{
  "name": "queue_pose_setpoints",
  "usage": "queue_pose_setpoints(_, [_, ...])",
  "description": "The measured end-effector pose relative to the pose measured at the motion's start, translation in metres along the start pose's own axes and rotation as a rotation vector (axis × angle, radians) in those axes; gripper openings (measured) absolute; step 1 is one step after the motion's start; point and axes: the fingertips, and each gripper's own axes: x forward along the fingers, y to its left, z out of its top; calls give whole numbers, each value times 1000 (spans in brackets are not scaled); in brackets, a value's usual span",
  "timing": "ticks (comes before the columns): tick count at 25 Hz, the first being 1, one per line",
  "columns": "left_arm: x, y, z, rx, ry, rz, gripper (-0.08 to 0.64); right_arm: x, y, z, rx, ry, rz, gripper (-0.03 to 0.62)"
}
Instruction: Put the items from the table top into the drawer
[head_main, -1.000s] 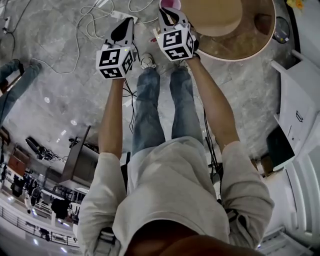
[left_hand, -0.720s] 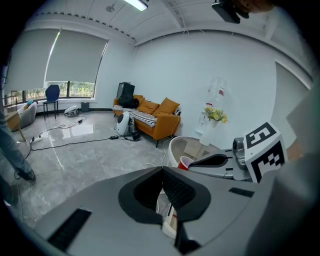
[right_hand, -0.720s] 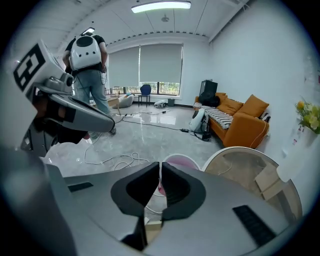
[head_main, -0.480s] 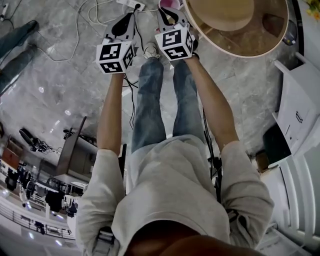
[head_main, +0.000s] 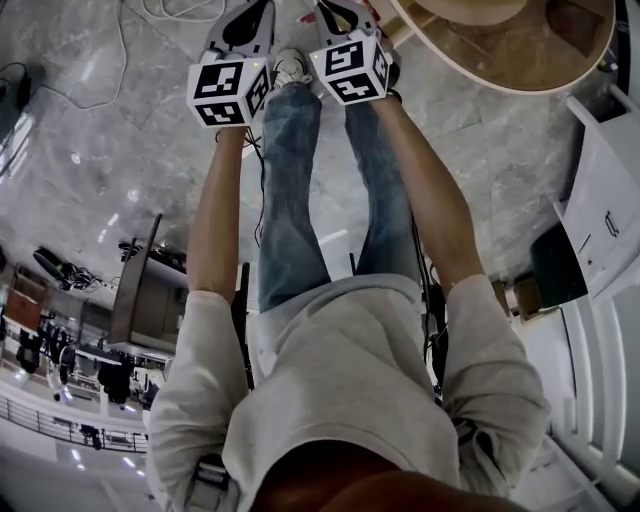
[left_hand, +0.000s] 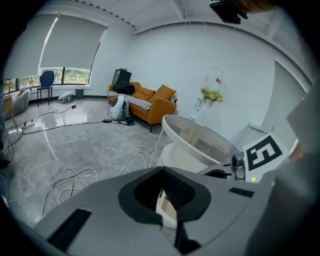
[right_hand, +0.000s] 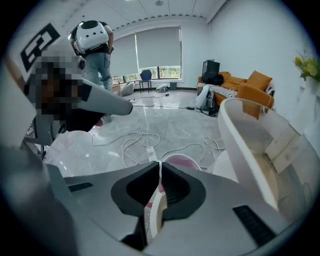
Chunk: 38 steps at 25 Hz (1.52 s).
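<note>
**A:** Where do the two claws sit?

**B:** At the top of the head view, on either side of the person's jeans (head_main: 300, 200). The left marker cube (head_main: 228, 92) is upper left of centre. The right marker cube (head_main: 350, 70) is just beside it, near the round worktop (head_main: 510, 55) in the upper right corner.

**A:** Is either one holding anything?

**B:** No. The left claw (left_hand: 161, 169) is closed, tips touching, with nothing between them. Past it, at middle right of its own view, rises the worktop's pale rim. The right claw (right_hand: 160, 163) is also closed tip to tip and empty. A pink round thing (right_hand: 179, 162) shows on the floor just beyond its tips; I cannot tell what it is.

**A:** And the items to be put away?

**B:** They are on the worktop, apart from both claws. In the head view a tan rounded item (head_main: 470, 8) is cut off by the upper edge, and a dark brown item (head_main: 570, 18) lies further right. The right gripper view shows pale blocks (right_hand: 285, 147) inside the rim at the right.

**A:** The drawer?

**B:** A white cabinet (head_main: 600, 190) stands at the right edge of the head view, with a handle on its front. I cannot tell whether a drawer is open.

**A:** Anything else?

**B:** Loose cables (left_hand: 75, 177) trail over the grey floor, and an orange sofa (left_hand: 150, 100) stands against the far wall.
</note>
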Motion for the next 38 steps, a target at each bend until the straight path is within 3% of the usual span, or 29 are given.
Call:
queue_pose_setpoints(10, [62, -14, -77, 8, 23, -17, 15, 56, -30, -160, -50, 191, 28, 35])
queue_pose_setpoints(18, [91, -7, -101, 0, 12, -9, 15, 91, -30, -228, -76, 341, 125, 37])
queue_pose_setpoints(22, [93, -2, -106, -4, 11, -9, 15, 110, -30, -231, -75, 349, 138, 45])
queue_pose_setpoints(27, [88, 11, -103, -26, 3, 22, 15, 121, -43, -209, -96, 302, 80, 126])
queue_pose_setpoints(33, [71, 3, -78, -28, 1, 26, 15, 95, -37, -179, -122, 253, 67, 103])
queue_pose_setpoints(38, [52, -17, -48, -11, -9, 17, 15, 63, -36, -149, -101, 210, 38, 31])
